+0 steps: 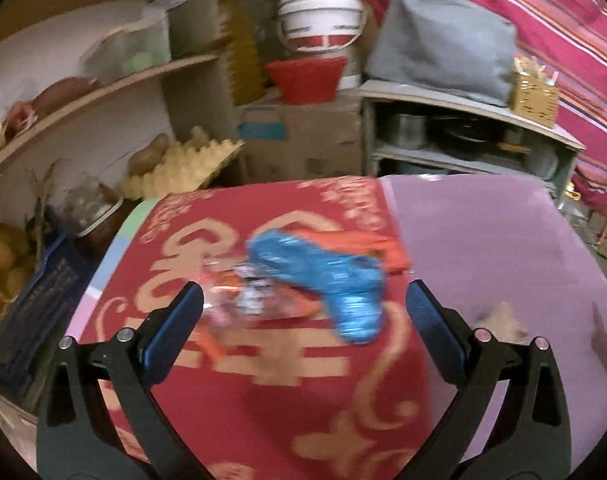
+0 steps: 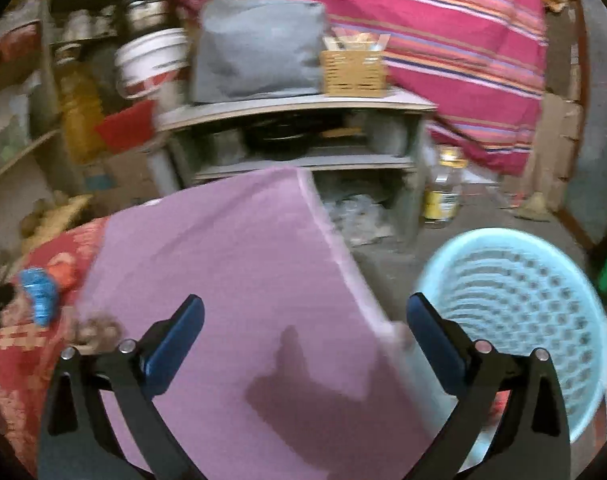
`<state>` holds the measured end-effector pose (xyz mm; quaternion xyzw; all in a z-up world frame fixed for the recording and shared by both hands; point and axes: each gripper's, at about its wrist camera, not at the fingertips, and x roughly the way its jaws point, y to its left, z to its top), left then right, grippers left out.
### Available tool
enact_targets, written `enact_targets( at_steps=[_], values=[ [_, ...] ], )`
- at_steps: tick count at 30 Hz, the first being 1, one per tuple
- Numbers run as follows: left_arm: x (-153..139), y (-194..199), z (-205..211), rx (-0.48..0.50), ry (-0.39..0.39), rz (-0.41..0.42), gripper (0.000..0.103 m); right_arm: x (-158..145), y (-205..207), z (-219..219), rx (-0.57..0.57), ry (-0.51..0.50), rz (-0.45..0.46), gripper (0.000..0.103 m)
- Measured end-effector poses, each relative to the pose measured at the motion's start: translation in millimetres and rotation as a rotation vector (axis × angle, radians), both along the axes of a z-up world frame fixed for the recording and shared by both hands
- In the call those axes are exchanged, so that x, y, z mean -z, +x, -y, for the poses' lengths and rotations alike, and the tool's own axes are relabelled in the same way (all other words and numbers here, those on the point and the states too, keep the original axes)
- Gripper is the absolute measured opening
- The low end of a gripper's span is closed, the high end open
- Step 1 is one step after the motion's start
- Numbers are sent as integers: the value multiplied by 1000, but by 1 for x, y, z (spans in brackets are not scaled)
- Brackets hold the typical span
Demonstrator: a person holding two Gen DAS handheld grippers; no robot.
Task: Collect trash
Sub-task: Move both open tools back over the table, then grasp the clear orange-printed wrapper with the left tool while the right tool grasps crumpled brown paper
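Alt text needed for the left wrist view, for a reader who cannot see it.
The left gripper, jaws wide open and empty, points at a crumpled blue wrapper and a clear wrapper lying on a red and gold cloth. A purple cloth lies to its right, with cluttered shelves behind.

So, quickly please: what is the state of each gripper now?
Left gripper: open, holding nothing; blue wrapper lies ahead of it.
Right gripper: open, holding nothing, over the purple cloth.
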<state>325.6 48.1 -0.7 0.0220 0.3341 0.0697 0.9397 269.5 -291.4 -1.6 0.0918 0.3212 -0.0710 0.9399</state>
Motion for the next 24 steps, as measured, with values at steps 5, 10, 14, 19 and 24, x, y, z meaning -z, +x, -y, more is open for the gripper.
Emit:
enact_targets(
  at_steps=[5,10,14,19,24],
  values=[
    [13,9,-39,-36,-17,-32,98,3,11,-55,-130,8,14,99],
    [28,23,-61,-18,-80,-84,95,12,20,-103,-200,-27,-17,99],
    [41,34,-57,27,-77,-131,72,20,24,-133,-252,-74,-39,99],
    [42,34,-51,76,-78,-124,57,28,30,-155,-281,-119,-64,99],
    [36,26,-47,98,-79,-109,51,36,37,-166,-287,-176,-102,99]
  ],
)
